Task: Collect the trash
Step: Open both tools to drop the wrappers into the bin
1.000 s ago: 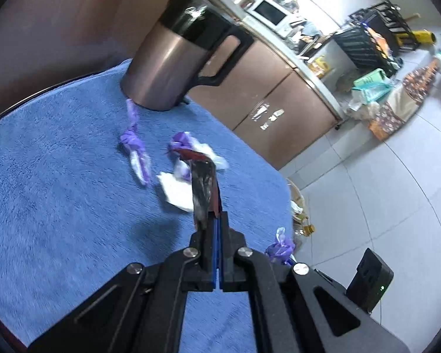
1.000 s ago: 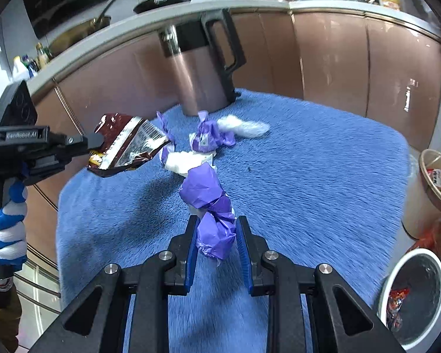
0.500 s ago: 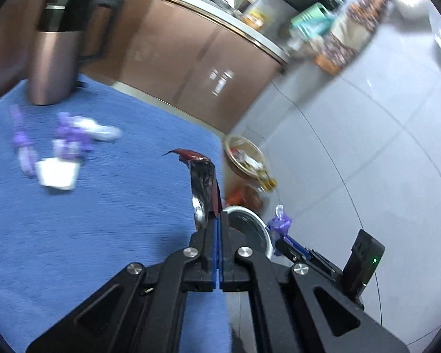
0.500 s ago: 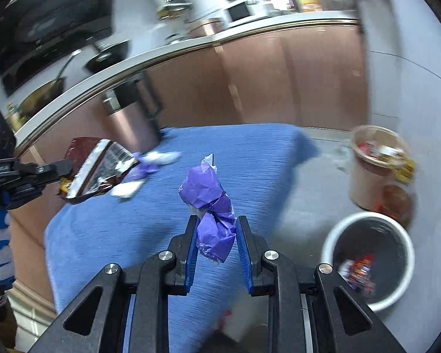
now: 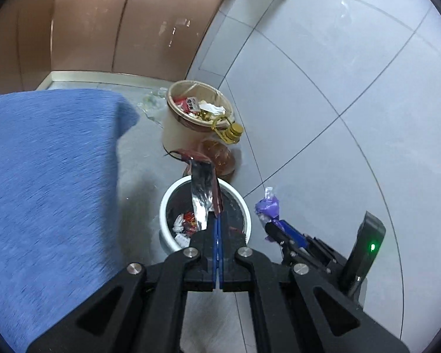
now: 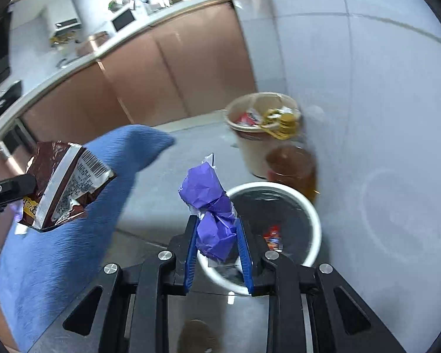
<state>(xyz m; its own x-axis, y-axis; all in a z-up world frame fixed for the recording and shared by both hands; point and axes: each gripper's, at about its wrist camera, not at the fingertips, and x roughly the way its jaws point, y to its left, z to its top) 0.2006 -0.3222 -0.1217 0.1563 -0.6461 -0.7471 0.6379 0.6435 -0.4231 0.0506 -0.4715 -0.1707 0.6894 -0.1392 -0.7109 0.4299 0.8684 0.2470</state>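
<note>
My left gripper [image 5: 216, 226] is clenched on the snack wrapper [image 5: 202, 197] above the white bin [image 5: 164, 206]; my right gripper [image 6: 218, 245] pinches the purple wrapper [image 6: 213, 214], seemingly above the bin's near rim [image 6: 314, 223]. Released now, it might catch that rim and fall outside.

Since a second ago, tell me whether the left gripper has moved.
Yes. The left gripper, shut on the brown snack wrapper, has swung off the blue-covered table and now hangs over the white bin on the floor.
</note>
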